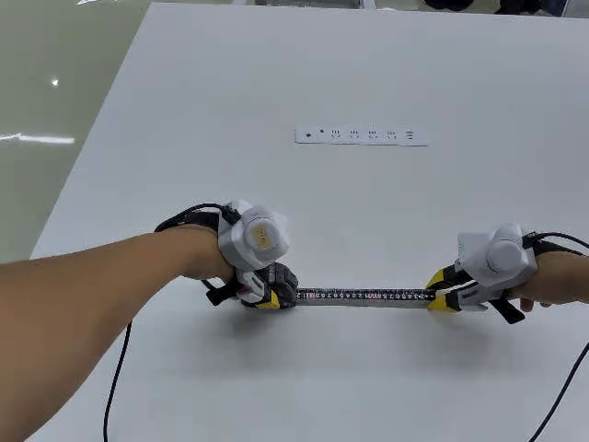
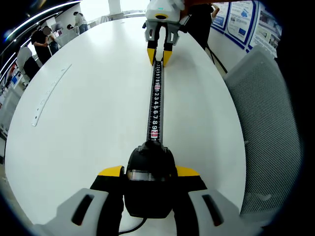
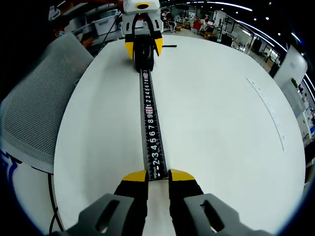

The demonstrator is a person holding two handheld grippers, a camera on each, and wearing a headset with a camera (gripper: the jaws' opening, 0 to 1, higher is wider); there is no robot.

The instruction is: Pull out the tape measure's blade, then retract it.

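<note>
The black tape measure case (image 1: pixel 279 287) (image 2: pixel 149 174) sits between the yellow-tipped jaws of my left gripper (image 1: pixel 267 293) (image 2: pixel 149 171), which is shut on it. Its black blade (image 1: pixel 363 296) (image 2: pixel 156 103) (image 3: pixel 149 129) with white numbers runs out flat just above the white table (image 1: pixel 368 212). My right gripper (image 1: pixel 440 297) (image 3: pixel 158 175) is shut on the blade's free end. In the right gripper view the case (image 3: pixel 144 52) and the left gripper (image 3: pixel 143 47) stand at the far end of the blade. In the left gripper view the right gripper (image 2: pixel 160 55) holds the far tip.
A flat white ruler-like strip (image 1: pixel 361 136) (image 2: pixel 49 96) (image 3: pixel 268 109) lies on the table beyond the grippers. Black cables (image 1: pixel 115 387) trail off both grippers. A grey mesh chair (image 2: pixel 268 123) (image 3: pixel 37 103) stands by the table's near edge. People stand in the background.
</note>
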